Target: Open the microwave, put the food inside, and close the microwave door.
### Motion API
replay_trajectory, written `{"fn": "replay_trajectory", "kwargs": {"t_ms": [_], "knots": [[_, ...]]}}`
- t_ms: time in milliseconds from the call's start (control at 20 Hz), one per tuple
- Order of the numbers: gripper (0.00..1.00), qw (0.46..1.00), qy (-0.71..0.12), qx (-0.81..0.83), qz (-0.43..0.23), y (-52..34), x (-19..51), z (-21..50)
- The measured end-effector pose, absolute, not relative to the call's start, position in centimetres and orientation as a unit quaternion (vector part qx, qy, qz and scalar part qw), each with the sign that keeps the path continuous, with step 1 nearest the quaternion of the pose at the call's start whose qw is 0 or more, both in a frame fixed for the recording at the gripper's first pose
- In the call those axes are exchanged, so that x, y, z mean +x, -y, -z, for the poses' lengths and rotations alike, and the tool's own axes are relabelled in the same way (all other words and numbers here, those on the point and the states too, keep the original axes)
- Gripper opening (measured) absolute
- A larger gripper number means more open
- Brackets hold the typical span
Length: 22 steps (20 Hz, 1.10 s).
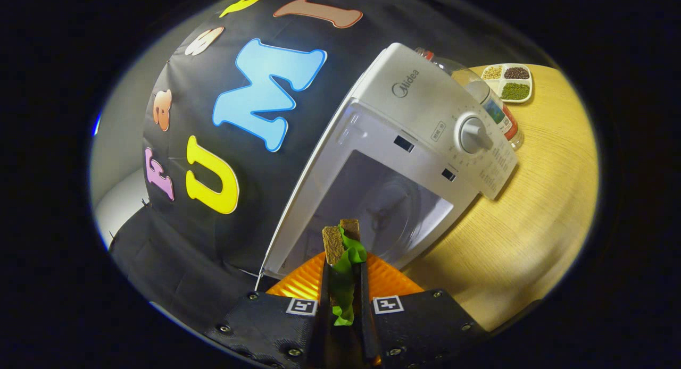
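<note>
The white microwave stands on the wooden table, tilted in my view, with its cavity open towards me and the glass turntable showing inside. My gripper is shut on a toy sandwich of brown bread slices with green lettuce hanging between the fingers. The sandwich is held upright just in front of the cavity's mouth, outside it. An orange ribbed piece lies right behind the fingers; I cannot tell what it is. The control knob sits on the panel beside the cavity.
A clear jar with a red lid lies behind the microwave. Farther back on the table sits a white divided dish of beans and grains. Bare tabletop stretches beside the microwave's control side.
</note>
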<state>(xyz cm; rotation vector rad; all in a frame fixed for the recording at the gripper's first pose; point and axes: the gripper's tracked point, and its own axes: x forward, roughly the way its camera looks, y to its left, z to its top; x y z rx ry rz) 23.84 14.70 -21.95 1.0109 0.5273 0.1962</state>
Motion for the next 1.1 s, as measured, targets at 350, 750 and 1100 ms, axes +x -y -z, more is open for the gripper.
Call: {"fn": "replay_trajectory", "kwargs": {"t_ms": [350, 750, 1100], "knots": [[0.24, 0.842, -0.216, 0.489, -0.07, -16.2, 29.6, 25.0], [0.28, 0.856, -0.226, 0.464, -0.036, -17.2, 33.0, 29.0], [0.87, 0.903, -0.255, 0.345, 0.008, -14.8, 31.0, 30.8]]}}
